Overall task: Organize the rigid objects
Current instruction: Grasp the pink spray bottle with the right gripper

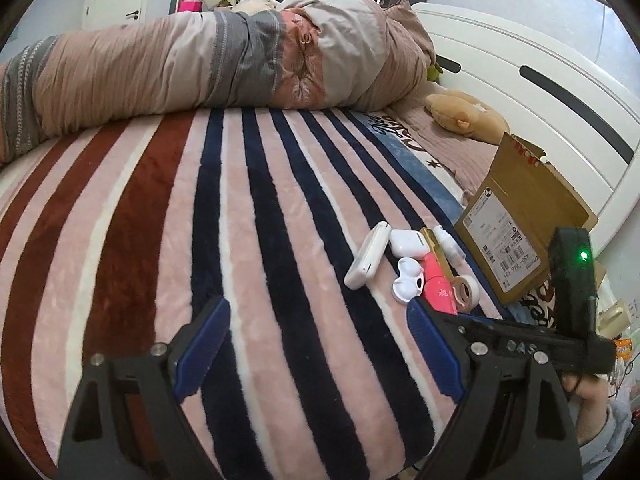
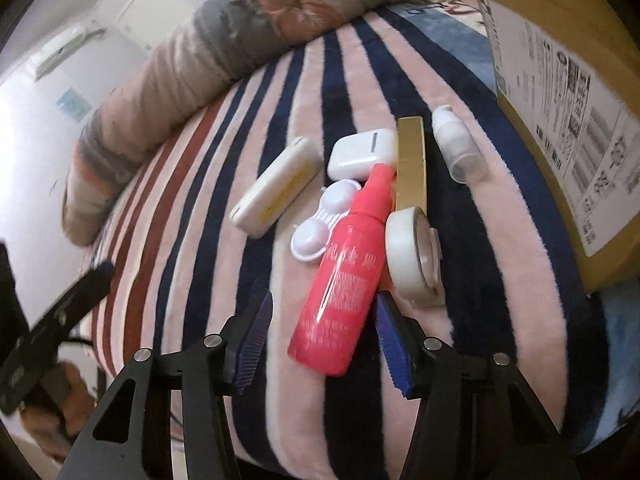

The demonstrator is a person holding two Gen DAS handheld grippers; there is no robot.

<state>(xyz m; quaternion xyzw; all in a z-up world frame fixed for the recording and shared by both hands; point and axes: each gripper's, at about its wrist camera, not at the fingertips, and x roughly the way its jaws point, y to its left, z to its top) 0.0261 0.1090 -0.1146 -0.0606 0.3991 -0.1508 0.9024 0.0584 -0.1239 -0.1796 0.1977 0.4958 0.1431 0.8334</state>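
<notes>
Pink bottle (image 2: 343, 276) lies between the right gripper's (image 2: 324, 336) spread fingers (ungrasped); the left gripper (image 1: 316, 344) gapes over the striped blanket (image 1: 160, 240).

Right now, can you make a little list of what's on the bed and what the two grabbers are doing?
surface: striped blanket
pile: pink bottle, tape roll, gold box, white case, lens case, flat white box, clear bottle
beside pile: cardboard box
right gripper: open, fingers either side of pink bottle's base
left gripper: open, holding nothing
</notes>
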